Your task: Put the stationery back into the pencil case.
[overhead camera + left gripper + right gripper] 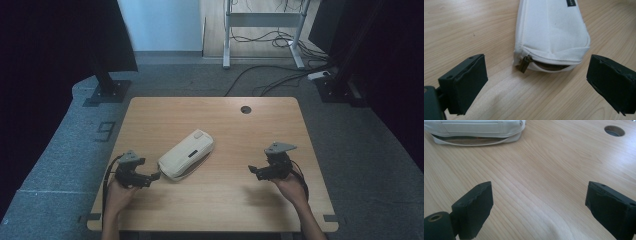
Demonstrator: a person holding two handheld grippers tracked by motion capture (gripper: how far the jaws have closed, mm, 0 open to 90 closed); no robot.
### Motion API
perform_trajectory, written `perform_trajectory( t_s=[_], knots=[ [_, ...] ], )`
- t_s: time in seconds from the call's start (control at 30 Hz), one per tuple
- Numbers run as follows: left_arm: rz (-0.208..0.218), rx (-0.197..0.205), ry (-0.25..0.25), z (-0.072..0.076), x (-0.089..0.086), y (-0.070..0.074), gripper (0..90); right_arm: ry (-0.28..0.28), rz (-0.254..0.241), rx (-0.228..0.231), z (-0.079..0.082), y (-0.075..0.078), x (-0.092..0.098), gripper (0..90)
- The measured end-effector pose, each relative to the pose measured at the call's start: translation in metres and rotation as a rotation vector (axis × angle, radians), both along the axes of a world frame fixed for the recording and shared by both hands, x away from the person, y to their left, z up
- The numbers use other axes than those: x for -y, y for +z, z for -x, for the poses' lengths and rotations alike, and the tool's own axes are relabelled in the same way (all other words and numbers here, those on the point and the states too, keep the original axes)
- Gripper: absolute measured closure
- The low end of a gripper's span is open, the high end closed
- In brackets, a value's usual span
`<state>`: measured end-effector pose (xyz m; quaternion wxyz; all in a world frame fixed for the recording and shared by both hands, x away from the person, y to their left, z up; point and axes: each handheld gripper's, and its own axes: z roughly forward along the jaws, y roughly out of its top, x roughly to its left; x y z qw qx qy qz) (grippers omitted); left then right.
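Facing white pouch point(551, 32), left claw point(536, 82) gapes.

A light wooden table point(220, 200) with rounded corners carries one thing: a white zip pouch point(186, 154). It lies flat just ahead of the left gripper point(154, 177), well apart from the right gripper point(253, 171). A round cable hole point(245, 109) sits beyond the right gripper, near the far edge.

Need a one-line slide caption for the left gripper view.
Open left gripper faces the white pouch, its brass zipper pull just ahead.
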<state>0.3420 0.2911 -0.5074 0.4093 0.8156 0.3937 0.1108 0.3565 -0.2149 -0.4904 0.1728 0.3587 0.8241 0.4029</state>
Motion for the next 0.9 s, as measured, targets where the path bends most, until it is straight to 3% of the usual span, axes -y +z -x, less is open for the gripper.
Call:
perform_trajectory(
  t_s=[0.57, 0.9],
  knots=[
    [-0.073, -0.044, 0.005, -0.002, 0.001, -0.023, 0.0, -0.074, 0.038, -0.038, 0.016, -0.034, 0.020, 0.0],
    [-0.095, -0.059, 0.006, -0.004, 0.004, -0.031, 0.0, -0.083, 0.058, -0.056, 0.022, -0.052, 0.023, 0.0]
  ],
)
